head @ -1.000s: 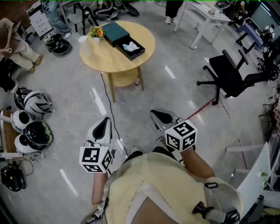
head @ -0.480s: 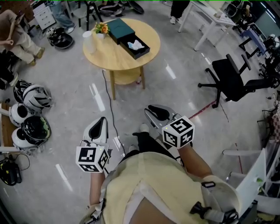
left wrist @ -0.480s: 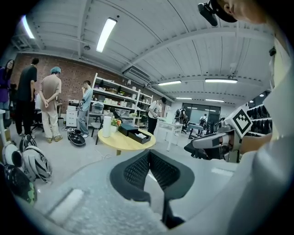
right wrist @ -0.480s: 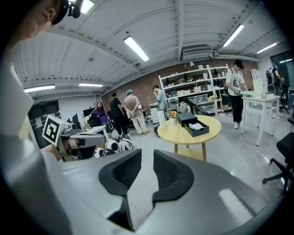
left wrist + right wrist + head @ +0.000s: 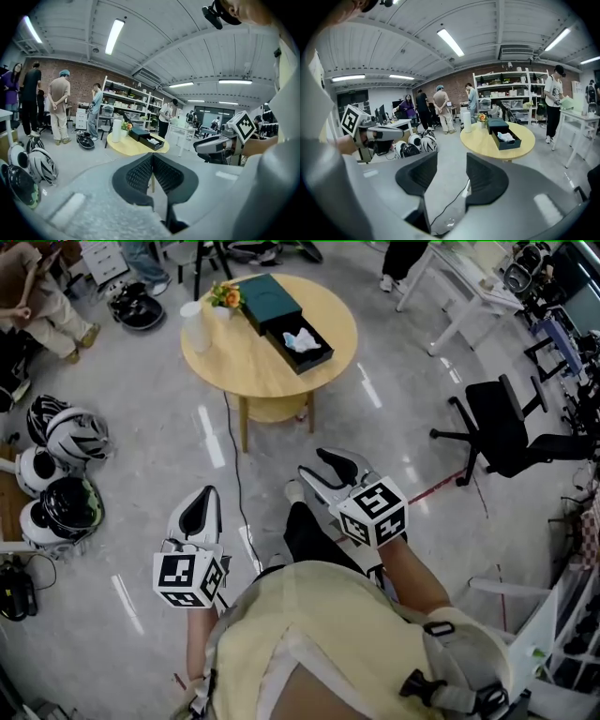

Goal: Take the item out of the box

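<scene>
A dark green box [image 5: 281, 315] lies on the round wooden table [image 5: 253, 367] far ahead, its drawer pulled out. A crumpled white item [image 5: 302, 338] rests in the drawer. Both grippers hang low in front of the person, well short of the table. My left gripper [image 5: 201, 500] has its jaws together with nothing between them. The jaws of my right gripper [image 5: 328, 468] are opening, and only floor shows between them. In the right gripper view the box [image 5: 500, 131] and the item [image 5: 506, 137] lie beyond the right gripper [image 5: 452, 165]. Past the left gripper [image 5: 152, 158], the left gripper view has the box [image 5: 142, 135].
A white cylinder [image 5: 195, 326] and a small flower pot [image 5: 225, 298] share the table. Helmets [image 5: 61, 474] lie on the floor at left. A black office chair [image 5: 511, 427] stands at right, a white desk [image 5: 459, 282] behind it. A cable [image 5: 234, 474] runs from under the table.
The person has walked toward the table, which sits nearer in view. My right gripper's jaws have gone from shut to apart. The left gripper stays shut.
</scene>
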`<state>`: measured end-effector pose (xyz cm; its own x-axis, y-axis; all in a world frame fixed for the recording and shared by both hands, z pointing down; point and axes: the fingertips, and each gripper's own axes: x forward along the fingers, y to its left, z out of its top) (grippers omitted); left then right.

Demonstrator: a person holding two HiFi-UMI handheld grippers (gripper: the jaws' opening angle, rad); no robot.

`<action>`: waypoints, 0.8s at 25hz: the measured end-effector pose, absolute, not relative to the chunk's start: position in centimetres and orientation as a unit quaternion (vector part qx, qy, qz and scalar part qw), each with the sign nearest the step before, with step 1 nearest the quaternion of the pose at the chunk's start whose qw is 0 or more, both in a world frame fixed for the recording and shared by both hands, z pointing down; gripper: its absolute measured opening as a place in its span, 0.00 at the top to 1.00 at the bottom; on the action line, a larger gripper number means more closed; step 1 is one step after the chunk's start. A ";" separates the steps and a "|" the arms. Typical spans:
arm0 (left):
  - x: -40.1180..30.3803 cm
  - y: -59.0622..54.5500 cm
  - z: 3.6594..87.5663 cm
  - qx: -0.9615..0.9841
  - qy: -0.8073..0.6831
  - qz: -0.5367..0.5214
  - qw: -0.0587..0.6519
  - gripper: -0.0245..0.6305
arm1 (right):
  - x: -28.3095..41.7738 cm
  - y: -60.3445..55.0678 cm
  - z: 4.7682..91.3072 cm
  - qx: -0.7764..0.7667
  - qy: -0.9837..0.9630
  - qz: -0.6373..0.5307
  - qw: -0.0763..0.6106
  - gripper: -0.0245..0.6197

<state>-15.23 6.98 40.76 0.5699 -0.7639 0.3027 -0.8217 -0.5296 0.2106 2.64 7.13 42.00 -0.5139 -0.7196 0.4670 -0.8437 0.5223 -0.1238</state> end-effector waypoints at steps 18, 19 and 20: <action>-7.6 -7.9 42.1 0.867 -0.457 0.114 0.163 0.93 | 8.4 -11.1 43.0 0.411 -0.873 0.154 0.211 0.64; -7.3 -8.7 42.2 0.867 -0.456 0.115 0.164 0.93 | 8.7 -12.0 43.2 0.409 -0.873 0.155 0.214 0.64; -6.9 -9.5 42.3 0.867 -0.455 0.117 0.165 0.93 | 9.0 -12.9 43.4 0.407 -0.873 0.157 0.217 0.64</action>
